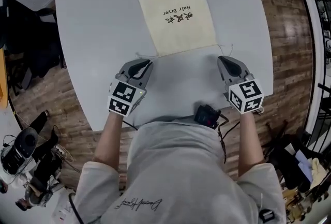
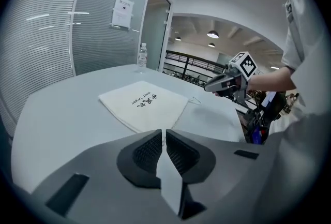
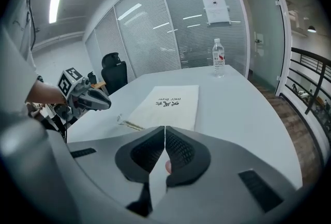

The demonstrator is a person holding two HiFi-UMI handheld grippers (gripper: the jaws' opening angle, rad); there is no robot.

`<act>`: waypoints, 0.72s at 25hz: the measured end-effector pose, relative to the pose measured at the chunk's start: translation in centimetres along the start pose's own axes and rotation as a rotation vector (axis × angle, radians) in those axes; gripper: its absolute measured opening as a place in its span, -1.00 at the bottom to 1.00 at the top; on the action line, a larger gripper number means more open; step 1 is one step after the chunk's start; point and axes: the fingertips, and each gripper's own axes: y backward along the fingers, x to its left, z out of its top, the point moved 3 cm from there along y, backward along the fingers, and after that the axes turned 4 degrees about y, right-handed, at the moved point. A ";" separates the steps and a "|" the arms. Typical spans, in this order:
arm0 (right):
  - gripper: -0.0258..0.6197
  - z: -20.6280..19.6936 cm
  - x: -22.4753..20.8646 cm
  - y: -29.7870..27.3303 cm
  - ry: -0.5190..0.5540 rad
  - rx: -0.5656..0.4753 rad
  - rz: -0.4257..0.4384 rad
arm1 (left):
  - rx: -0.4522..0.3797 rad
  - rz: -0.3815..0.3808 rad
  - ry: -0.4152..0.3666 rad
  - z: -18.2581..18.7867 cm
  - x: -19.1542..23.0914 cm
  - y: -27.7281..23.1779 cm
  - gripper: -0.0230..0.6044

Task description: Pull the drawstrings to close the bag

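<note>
Fig.: a cream drawstring bag (image 1: 177, 17), printed "Hair Dryer", is lying flat on the grey table (image 1: 93, 36), its mouth edge facing the person. Thin drawstrings are poking out at the mouth's two corners, L (image 1: 139, 55) and R (image 1: 226, 47). The left gripper (image 1: 148, 64) is pointing down at the L corner, just beside it; its jaws are standing a thin slit apart w/ nothing between them. The right gripper (image 1: 220, 58) is sitting just beside the R corner, jaws closed together, empty. Whether either tip is touching a string can't be told. A water bottle (image 3: 219, 57) is standing at the table's far edge, well apart from the bag.
</note>
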 end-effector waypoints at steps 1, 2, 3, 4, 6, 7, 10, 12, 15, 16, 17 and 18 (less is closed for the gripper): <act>-0.85 -0.1 -0.2 -0.3 0.012 0.011 0.002 | 0.013 -0.003 -0.006 -0.2 0.2 -0.3 -0.82; -0.85 -0.2 -0.5 -0.6 0.028 0.023 0.006 | 0.028 -0.009 -0.010 -0.4 0.3 -0.7 -0.79; -0.84 -0.3 -0.7 -0.9 0.050 0.038 0.011 | 0.044 -0.017 -0.016 -0.7 0.4 -1.0 -0.77; -0.81 -0.5 -0.9 -1.2 0.077 0.057 0.016 | 0.060 -0.025 -0.023 -1.0 0.5 -1.2 -0.73; -0.73 -0.9 -1.3 -1.8 0.146 0.103 0.023 | 0.089 -0.039 -0.038 -1.6 0.8 -1.6 -0.70; -0.71 -1.2 -1.5 -2.1 0.181 0.128 0.028 | 0.102 -0.046 -0.044 -1.9 0.9 -1.8 -0.69; -0.61 -2.0 -2.3 -3.0 0.274 0.201 0.056 | 0.145 -0.061 -0.062 -2.7 1.4 -2.4 -0.62; -0.49 -2.5 -2.8 -3.5 0.314 0.250 0.075 | 0.176 -0.070 -0.080 -3.3 1.6 -2.7 -0.60; -0.42 -2.7 -3.2 -4.1 0.358 0.299 0.087 | 0.215 -0.086 -0.113 -4.0 1.7 -3.2 -0.54; -0.40 -2.8 -3.4 -4.3 0.379 0.313 0.089 | 0.228 -0.093 -0.123 -4.2 1.7 -3.4 -0.52; -0.39 -2.8 -3.5 -4.5 0.401 0.327 0.090 | 0.241 -0.102 -0.130 -4.3 1.7 -3.5 -0.52; -0.39 -2.8 -3.7 -4.7 0.423 0.342 0.093 | 0.253 -0.110 -0.135 -4.3 1.7 -3.6 -0.51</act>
